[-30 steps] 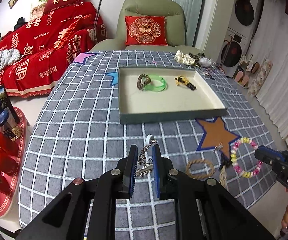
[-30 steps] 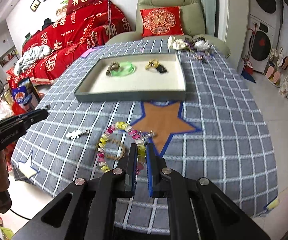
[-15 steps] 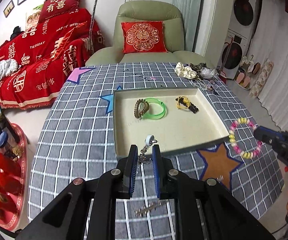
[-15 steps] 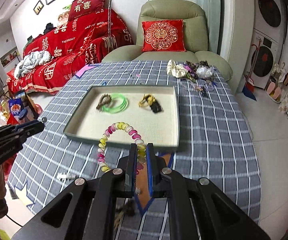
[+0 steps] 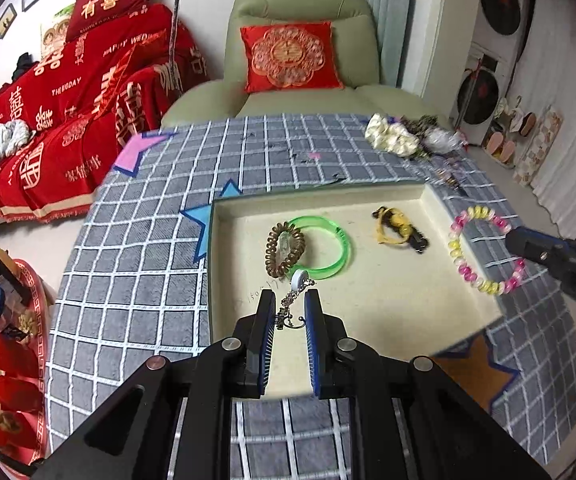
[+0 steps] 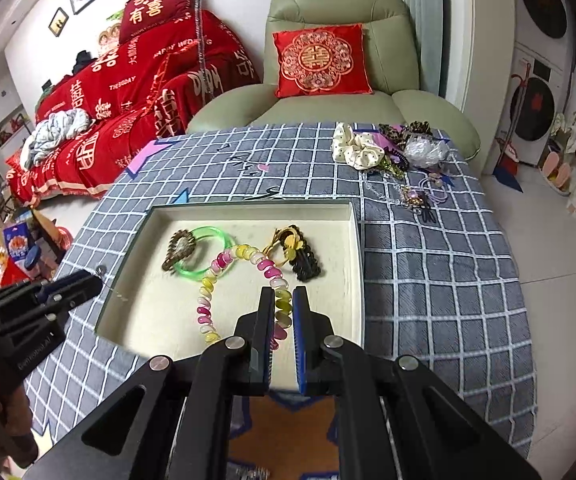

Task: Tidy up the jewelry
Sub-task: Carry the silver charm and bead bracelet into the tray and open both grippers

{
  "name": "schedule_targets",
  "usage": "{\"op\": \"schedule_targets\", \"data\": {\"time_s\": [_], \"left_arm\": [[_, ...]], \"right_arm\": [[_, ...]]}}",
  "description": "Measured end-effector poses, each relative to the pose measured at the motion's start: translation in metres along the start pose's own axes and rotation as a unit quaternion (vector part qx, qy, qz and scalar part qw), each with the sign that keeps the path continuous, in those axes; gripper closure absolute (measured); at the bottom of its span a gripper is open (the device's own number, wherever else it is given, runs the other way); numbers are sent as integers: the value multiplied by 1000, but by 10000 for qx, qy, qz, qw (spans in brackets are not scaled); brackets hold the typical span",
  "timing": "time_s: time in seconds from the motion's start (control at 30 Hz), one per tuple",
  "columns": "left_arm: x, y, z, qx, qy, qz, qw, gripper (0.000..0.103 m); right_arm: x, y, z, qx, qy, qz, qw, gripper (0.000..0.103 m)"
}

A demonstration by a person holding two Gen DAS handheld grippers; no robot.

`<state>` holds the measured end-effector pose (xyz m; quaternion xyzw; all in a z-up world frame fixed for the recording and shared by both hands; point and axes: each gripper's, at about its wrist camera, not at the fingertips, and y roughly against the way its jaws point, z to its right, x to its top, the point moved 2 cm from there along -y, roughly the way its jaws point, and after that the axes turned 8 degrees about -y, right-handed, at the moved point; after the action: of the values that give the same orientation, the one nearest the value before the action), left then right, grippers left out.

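My left gripper (image 5: 290, 300) is shut on a silver chain earring (image 5: 292, 303) with a white round end and holds it above the near part of the cream tray (image 5: 407, 300). My right gripper (image 6: 284, 296) is shut on a pink, yellow and white beaded bracelet (image 6: 224, 264) and holds it above the tray (image 6: 144, 312). The bracelet also shows in the left wrist view (image 5: 467, 264). In the tray lie a brown spiral hair tie (image 5: 284, 248), a green bangle (image 5: 327, 246) and a yellow and black hair clip (image 5: 397, 230).
The tray sits on a grey checked tablecloth (image 5: 136, 280) with star patches. A pile of scrunchies and small jewelry (image 6: 391, 152) lies at the table's far right. A green armchair (image 6: 335, 80) stands behind the table and a red sofa (image 6: 128, 96) is at the left.
Both grippers have risen and moved forward from the near table edge to over the tray, each carrying its piece. A brown cord bracelet and a silver piece stayed behind on the cloth.
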<state>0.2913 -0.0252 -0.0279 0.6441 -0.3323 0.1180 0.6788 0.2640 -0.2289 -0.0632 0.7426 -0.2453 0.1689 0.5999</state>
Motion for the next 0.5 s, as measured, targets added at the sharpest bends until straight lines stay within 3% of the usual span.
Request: {"op": "schedule_targets", "data": {"time_s": [0.27,0.5], "left_arm": [[1,-52,-2,27,45,-408,9992,80],[3,-79,1,64,-5,-534,9986,80]], "right_arm": [[12,-52,4,-54,-118,-264,9996,93],[8,-93,5,-160,-154,-495,9985,93]]}}
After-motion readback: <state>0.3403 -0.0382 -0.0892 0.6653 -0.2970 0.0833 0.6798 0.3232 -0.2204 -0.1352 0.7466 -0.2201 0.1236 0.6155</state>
